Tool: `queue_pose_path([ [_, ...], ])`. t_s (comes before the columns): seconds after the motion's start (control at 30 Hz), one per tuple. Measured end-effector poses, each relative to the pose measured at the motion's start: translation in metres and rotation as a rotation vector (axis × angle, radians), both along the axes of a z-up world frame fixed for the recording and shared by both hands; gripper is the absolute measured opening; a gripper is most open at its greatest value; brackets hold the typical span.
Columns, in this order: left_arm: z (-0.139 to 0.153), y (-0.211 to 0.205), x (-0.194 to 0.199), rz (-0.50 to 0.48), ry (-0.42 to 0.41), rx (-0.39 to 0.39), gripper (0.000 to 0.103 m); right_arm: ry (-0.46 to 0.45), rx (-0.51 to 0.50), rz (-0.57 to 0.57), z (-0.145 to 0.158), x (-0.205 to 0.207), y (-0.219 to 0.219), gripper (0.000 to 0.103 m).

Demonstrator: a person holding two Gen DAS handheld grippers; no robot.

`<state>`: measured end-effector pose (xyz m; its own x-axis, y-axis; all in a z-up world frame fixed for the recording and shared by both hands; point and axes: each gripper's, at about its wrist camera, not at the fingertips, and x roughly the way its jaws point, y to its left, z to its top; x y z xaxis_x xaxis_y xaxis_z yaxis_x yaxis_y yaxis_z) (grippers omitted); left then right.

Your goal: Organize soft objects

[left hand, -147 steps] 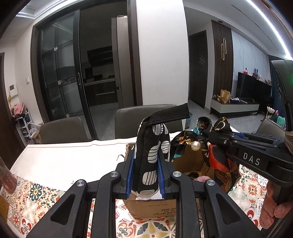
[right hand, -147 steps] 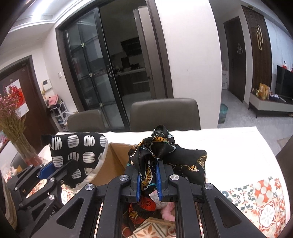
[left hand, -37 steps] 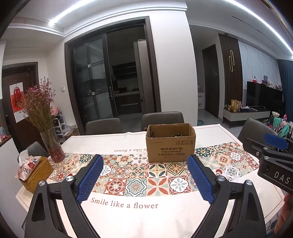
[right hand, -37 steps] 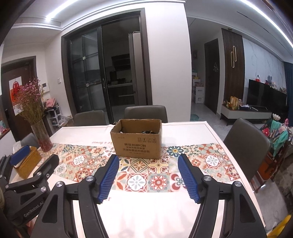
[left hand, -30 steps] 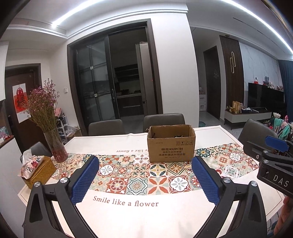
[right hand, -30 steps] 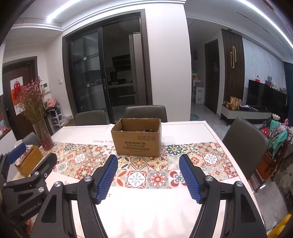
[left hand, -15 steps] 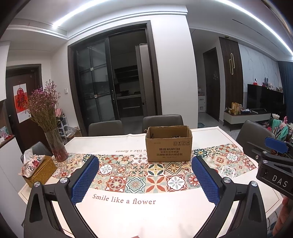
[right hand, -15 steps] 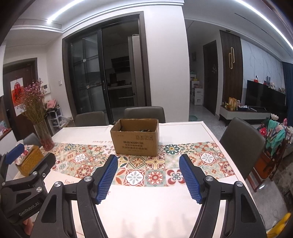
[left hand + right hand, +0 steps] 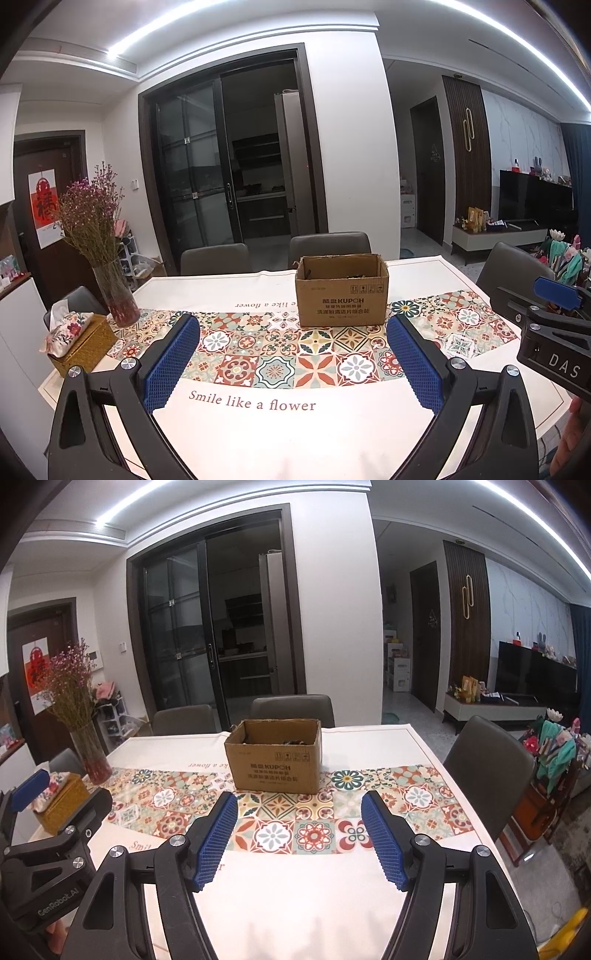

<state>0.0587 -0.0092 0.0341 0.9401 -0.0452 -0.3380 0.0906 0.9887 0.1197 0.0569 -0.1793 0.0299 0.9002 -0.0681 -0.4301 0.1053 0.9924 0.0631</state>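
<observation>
Leftward, table edge: tissue box [image 9: 79,338] and flower vase [image 9: 117,295] near it.
Left gripper [image 9: 293,363]: jaws apart, empty, over bare cloth.
Tablecloth [image 9: 258,435]: "Smile like a flower".
Cardboard box [image 9: 341,295]: mid-table, open-topped, "KUPOH"; dark soft objects [image 9: 293,743] inside.
Right gripper [image 9: 299,840]: jaws apart, empty; body marked "DAS".

You face a white wall [image 9: 351,147] with dark-framed sliding glass doors [image 9: 221,166] onto an unlit kitchen; LED strips [image 9: 221,33] run across the ceiling; grey chairs [image 9: 328,245] line the far side of your table [image 9: 258,443], which wears a patterned cloth; a vase of dried flowers [image 9: 99,240] stands left; a TV cabinet [image 9: 535,206] sits far right.
</observation>
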Motion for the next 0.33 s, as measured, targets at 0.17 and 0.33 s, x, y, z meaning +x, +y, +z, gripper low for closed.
queue_pose_path([
  [0.17, -0.0002, -0.0002, 0.0003, -0.001, 0.0, 0.0, 0.103, 0.001, -0.002, 0.001, 0.0003, -0.0008, 0.0001, 0.07],
  [0.33, -0.0018, -0.0009, 0.0016, 0.002, 0.002, 0.002, 0.103, 0.003, -0.002, 0.001, -0.0009, -0.0007, -0.0008, 0.07],
])
